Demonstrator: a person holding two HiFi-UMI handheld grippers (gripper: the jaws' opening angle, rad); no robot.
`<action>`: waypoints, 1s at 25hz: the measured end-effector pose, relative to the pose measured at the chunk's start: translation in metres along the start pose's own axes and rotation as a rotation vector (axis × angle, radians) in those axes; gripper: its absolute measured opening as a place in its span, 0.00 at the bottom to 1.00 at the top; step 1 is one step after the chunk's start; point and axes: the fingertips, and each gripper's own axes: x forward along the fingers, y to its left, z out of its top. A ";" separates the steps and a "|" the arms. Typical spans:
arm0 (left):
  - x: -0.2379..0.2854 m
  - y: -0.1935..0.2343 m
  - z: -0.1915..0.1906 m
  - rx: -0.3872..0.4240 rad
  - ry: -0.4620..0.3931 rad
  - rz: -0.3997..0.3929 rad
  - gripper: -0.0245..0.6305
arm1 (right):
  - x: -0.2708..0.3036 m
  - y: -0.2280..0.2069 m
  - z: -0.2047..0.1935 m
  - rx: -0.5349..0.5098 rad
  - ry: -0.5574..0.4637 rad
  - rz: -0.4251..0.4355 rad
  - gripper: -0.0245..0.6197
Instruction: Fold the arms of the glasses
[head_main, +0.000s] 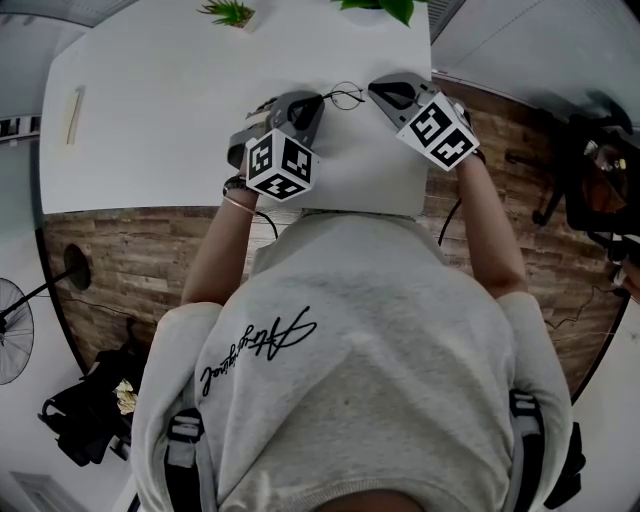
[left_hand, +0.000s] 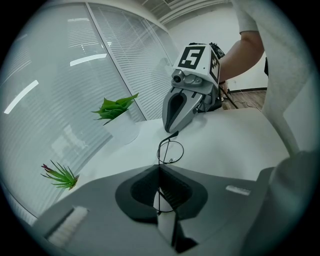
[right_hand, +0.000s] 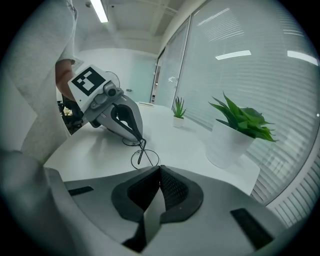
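Our left gripper (left_hand: 159, 167) and right gripper (right_hand: 160, 168) both pinch the thin glasses (head_main: 345, 97); if we pull apart, they could bend.

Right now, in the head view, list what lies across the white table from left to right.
A pale stick → left claw → glasses → right claw. Both claws are shut on the glasses. The two plants at the far edge overlap these, so they are left out.

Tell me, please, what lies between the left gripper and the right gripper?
The glasses are between the left gripper and the right gripper. The head view shows it most clearly.
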 end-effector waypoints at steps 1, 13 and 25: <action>0.001 0.000 0.000 0.002 -0.001 0.000 0.04 | -0.001 -0.001 -0.001 0.006 -0.001 -0.002 0.04; 0.004 0.001 0.002 0.026 0.013 -0.023 0.04 | 0.003 0.002 -0.011 -0.049 0.088 -0.011 0.04; 0.002 0.010 0.003 -0.004 0.003 -0.002 0.21 | 0.004 0.001 -0.012 -0.047 0.086 -0.011 0.04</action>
